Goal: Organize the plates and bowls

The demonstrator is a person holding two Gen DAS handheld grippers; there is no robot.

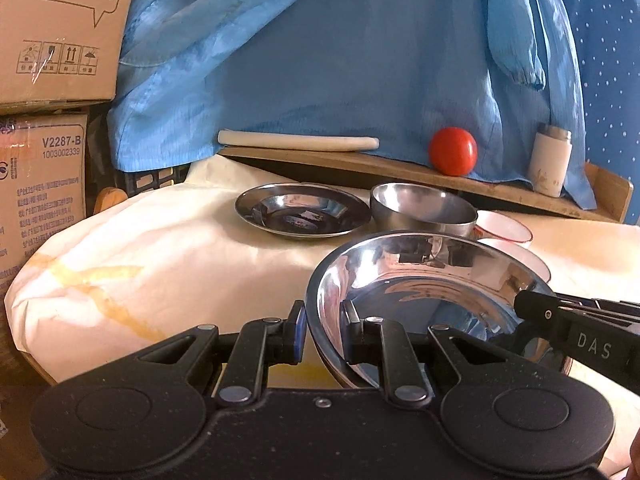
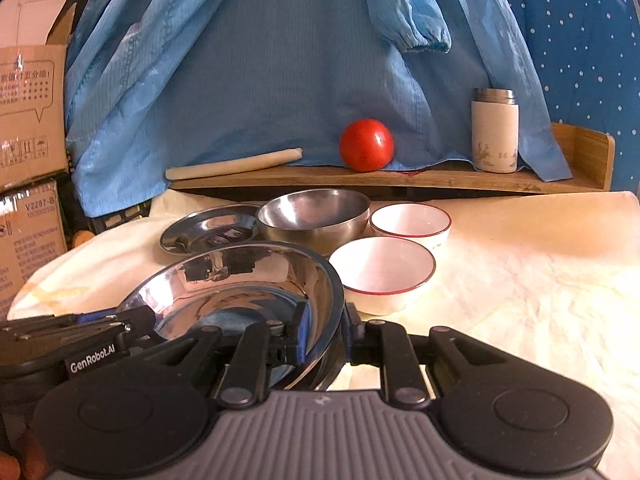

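The left tongs [image 1: 323, 334] are clamped on the near left rim of a shiny steel plate [image 1: 424, 292], one pad outside the rim and one inside. The right tongs [image 2: 326, 338] grip the same plate on its opposite edge, low in the right wrist view, so the plate hangs between the two, tilted and clear of the worktop [image 1: 168, 248]. In the left wrist view the right tongs come in from the lower right of the frame.

Just beyond the held plate, in the middle of both frames, sit a second steel plate [image 1: 302, 211], flat on the pale cloth, and touching or just beside it a steel bowl [image 1: 424, 208]. Two white bowls with red rims, the nearer bowl [image 2: 382, 276] and the farther bowl [image 2: 412, 222], stand to the right of these. Further back, on a wooden shelf [image 2: 440, 178], lie a pale rolling pin [image 2: 236, 166], a tomato [image 2: 366, 145] and a white flask [image 2: 495, 132], with blue cloth hanging behind.

The step in hand looks like carrying this plate to stack it on its twin. The next move calls for levelling it, bringing it over the flat plate in the upper left of the group, lowering it squarely and letting go with both sides together. Both tongs point forward and somewhat downward.
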